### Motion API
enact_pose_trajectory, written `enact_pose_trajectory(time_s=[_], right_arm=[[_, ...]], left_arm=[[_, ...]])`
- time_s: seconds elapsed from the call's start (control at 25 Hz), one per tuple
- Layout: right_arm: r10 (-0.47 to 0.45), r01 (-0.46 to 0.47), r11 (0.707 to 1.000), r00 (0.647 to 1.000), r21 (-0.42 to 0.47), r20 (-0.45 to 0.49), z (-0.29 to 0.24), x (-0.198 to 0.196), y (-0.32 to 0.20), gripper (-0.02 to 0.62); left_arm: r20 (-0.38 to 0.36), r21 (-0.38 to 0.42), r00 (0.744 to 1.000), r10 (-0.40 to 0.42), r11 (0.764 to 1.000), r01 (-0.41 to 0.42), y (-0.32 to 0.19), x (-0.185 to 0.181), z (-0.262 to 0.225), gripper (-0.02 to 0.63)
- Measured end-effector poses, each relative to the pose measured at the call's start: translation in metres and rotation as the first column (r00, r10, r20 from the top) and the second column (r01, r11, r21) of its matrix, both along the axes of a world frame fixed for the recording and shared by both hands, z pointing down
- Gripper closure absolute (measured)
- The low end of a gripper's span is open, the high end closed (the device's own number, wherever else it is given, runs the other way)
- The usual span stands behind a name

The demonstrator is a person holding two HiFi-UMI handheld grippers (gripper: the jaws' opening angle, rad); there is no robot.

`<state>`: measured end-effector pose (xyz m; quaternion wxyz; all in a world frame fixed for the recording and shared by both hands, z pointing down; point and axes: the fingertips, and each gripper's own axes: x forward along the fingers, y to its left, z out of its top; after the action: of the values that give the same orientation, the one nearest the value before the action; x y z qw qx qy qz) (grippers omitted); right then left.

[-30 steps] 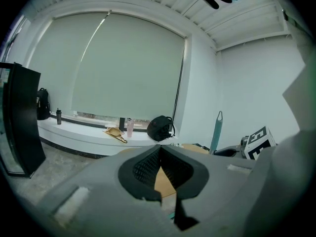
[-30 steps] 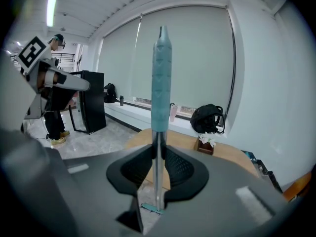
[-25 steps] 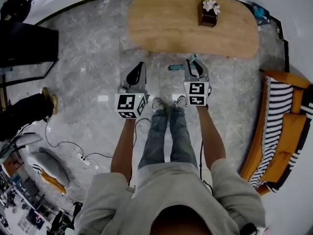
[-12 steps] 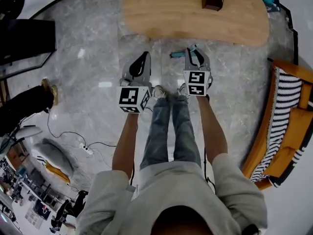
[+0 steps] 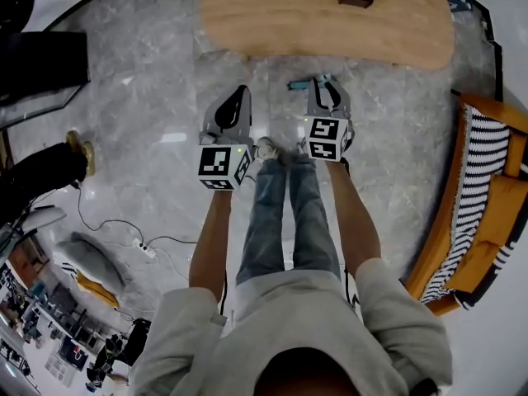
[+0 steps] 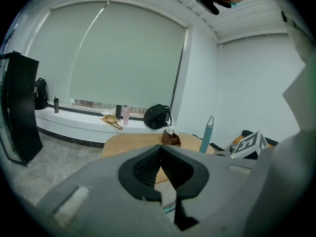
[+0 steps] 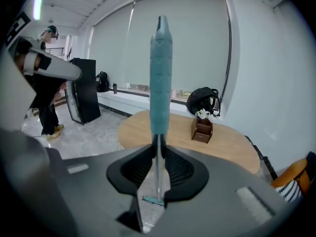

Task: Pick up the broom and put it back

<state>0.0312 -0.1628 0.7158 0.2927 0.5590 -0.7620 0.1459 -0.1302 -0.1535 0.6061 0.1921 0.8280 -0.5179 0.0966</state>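
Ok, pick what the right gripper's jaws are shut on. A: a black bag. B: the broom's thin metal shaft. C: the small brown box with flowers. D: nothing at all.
B: in the right gripper view, the right gripper has its jaws pressed on the broom, on the thin metal shaft just below the teal grip.

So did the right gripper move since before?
Yes. In the head view the right gripper, shut on the broom, has drawn back from the wooden table edge, toward the person's shoes.
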Motion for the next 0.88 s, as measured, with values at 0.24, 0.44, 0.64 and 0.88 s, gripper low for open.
enact_pose_trajectory(time_s=[0.24,0.44,0.64,0.88], right_arm=[[-0.021,0.021,1.0,1.0,0.006,-0.015,0.009,-0.008,0.0,0.515],[-0.031,0.032,0.999,0.999,0.009,-0.037,0.02,-0.021,-0.016,0.515],[-0.014,0.015,1.0,0.999,0.016,-0.045,0.023,-0.029,-0.036,0.515],[-0.045,0.046,0.999,0.998,0.023,-0.047,0.028,-0.036,-0.051,0.515]], left_arm=[[-0.005,0.001,1.0,-0.005,1.0,0.005,0.005,-0.004,0.002,0.604],[-0.009,-0.007,1.0,-0.018,1.0,0.018,0.011,-0.011,0.01,0.604],[-0.007,-0.022,0.999,-0.032,0.999,0.032,0.016,-0.017,0.02,0.604],[-0.001,-0.023,0.999,-0.05,0.998,0.05,0.017,-0.027,0.026,0.604]])
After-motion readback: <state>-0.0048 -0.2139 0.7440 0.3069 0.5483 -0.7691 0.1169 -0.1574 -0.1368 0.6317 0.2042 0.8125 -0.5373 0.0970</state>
